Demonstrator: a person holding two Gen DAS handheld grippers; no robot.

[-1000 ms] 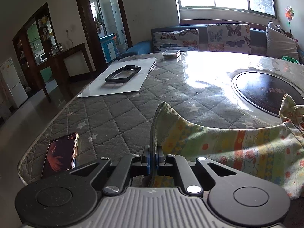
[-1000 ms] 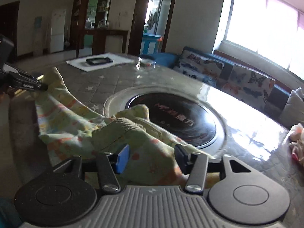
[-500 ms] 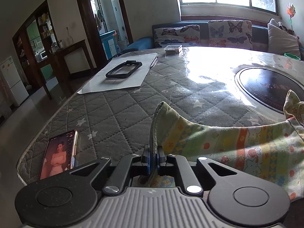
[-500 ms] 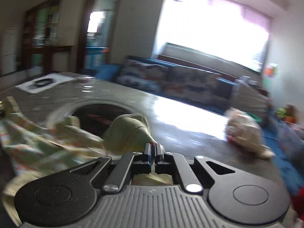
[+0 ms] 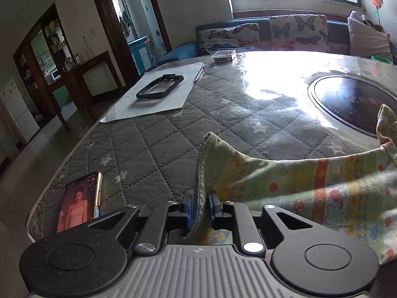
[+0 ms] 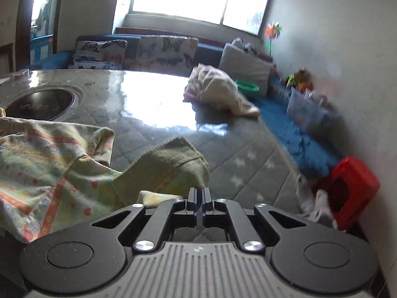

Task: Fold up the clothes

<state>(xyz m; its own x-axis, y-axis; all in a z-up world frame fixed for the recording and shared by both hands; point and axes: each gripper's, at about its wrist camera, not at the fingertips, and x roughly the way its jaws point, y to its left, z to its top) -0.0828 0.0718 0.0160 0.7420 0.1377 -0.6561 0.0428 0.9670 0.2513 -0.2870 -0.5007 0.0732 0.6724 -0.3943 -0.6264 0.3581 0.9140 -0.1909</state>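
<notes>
A child's garment [image 5: 310, 186] with a pale green, yellow and orange cartoon print and olive ribbed cuffs lies stretched across the quilted grey table cover [image 5: 153, 144]. My left gripper [image 5: 199, 207] is shut on one olive cuff [image 5: 211, 154], which stands up between the fingers. In the right wrist view the garment [image 6: 49, 164] spreads to the left, and my right gripper [image 6: 199, 193] is shut on the edge of another olive cuff [image 6: 171, 161].
A phone [image 5: 79, 201] lies at the table's near left edge. A white sheet with a black frame [image 5: 158, 89] and a small clear box [image 5: 223, 55] lie further back. A round dark inset [image 5: 352, 104] sits mid-table. A bagged bundle [image 6: 215, 89] lies at the right; a red stool [image 6: 352, 188] stands beside the table.
My right gripper closed on the olive cuff and swung right, pulling the garment out sideways. My left gripper kept its hold and shifted slightly.
</notes>
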